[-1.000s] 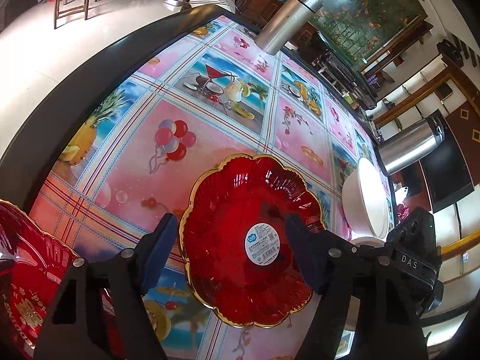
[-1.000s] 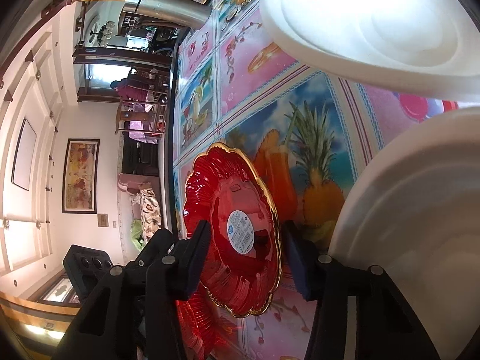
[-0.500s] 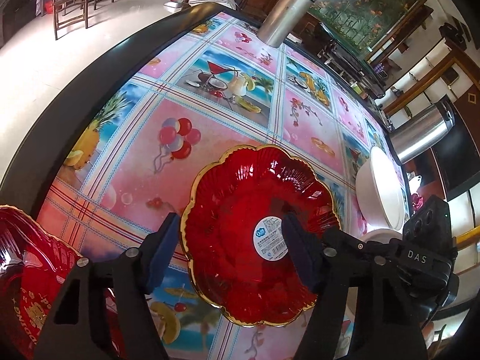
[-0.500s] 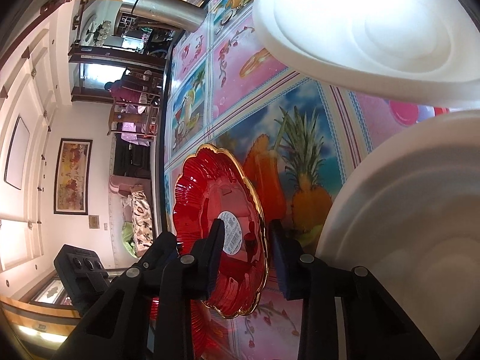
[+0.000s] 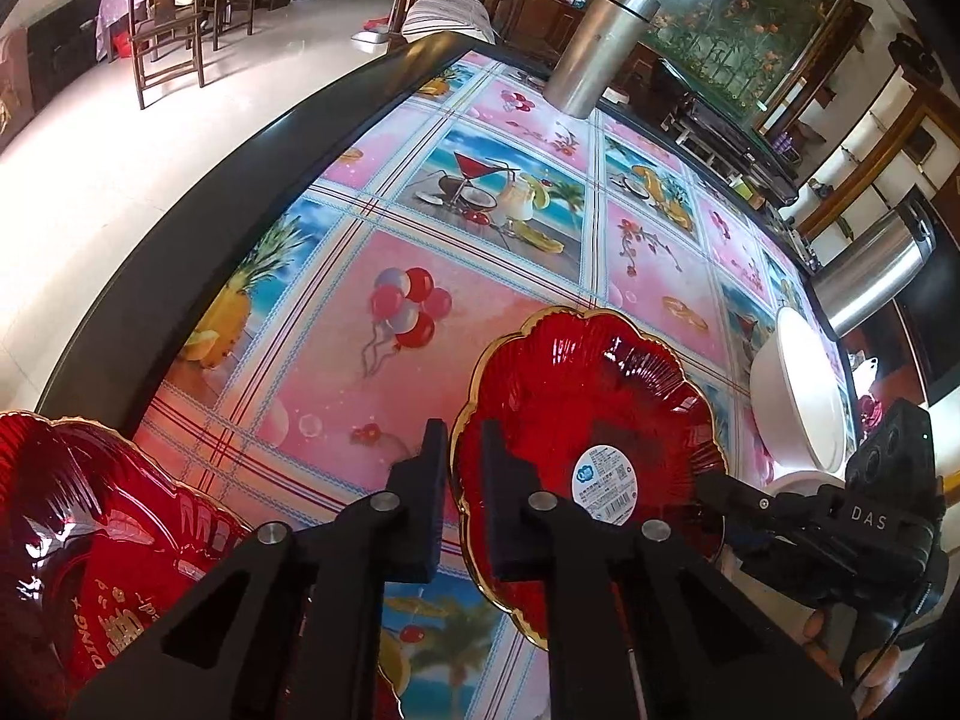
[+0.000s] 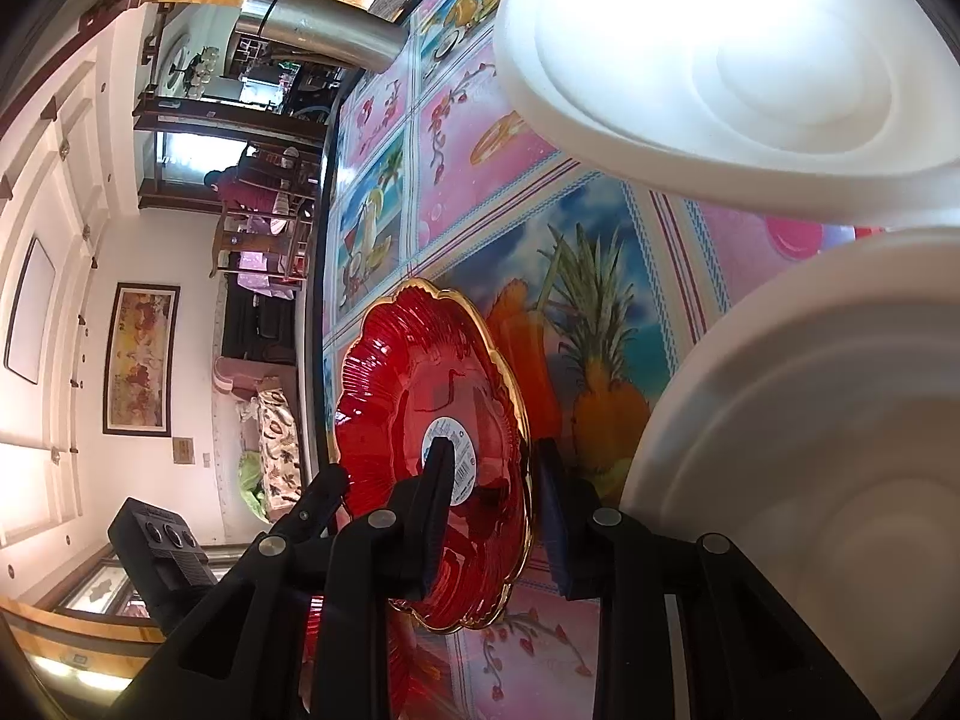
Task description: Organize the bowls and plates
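- Left wrist view: the left gripper (image 5: 463, 468) has just been closing; its jaws, wide apart on either side of the red plate (image 5: 591, 420) a second ago, now pinch the plate's gold-edged left rim, one pad outside and one inside.
- Same view: the plate lies on the tablecloth (image 5: 480, 252) at centre-right, barcode sticker up. The right gripper (image 5: 714, 489) reaches in from the right; its fingertip is at the opposite rim.
- Reading: both ends of the plate are now taken, so a two-handed lift looks ready. Probable target is the second red plate (image 5: 90, 540) at near left, though I cannot be sure.
- Same view, surface and room: glossy printed cloth with fruit, cocktails and balloons; dark table edge on the left; white bowls (image 5: 798, 396) at far right; two steel flasks (image 5: 600, 42) at the far side; pale tiled floor, wooden chairs beyond.

- Right wrist view: the right gripper (image 6: 492, 483) closed earlier in the second and has since held its width. One finger (image 6: 438, 480) lies over the red plate (image 6: 432, 420) near the sticker, the other sits outside the gold rim; the rim is between them. Whether the pads press on it I cannot tell.
- Same view: the left gripper (image 6: 327, 489) shows at the plate's other edge, near left.
- Same view, surface and room: two white bowls (image 6: 720, 60) crowd the right, just beside the plate; any lift should clear them. White panelled wall, framed picture, a seated person far off.
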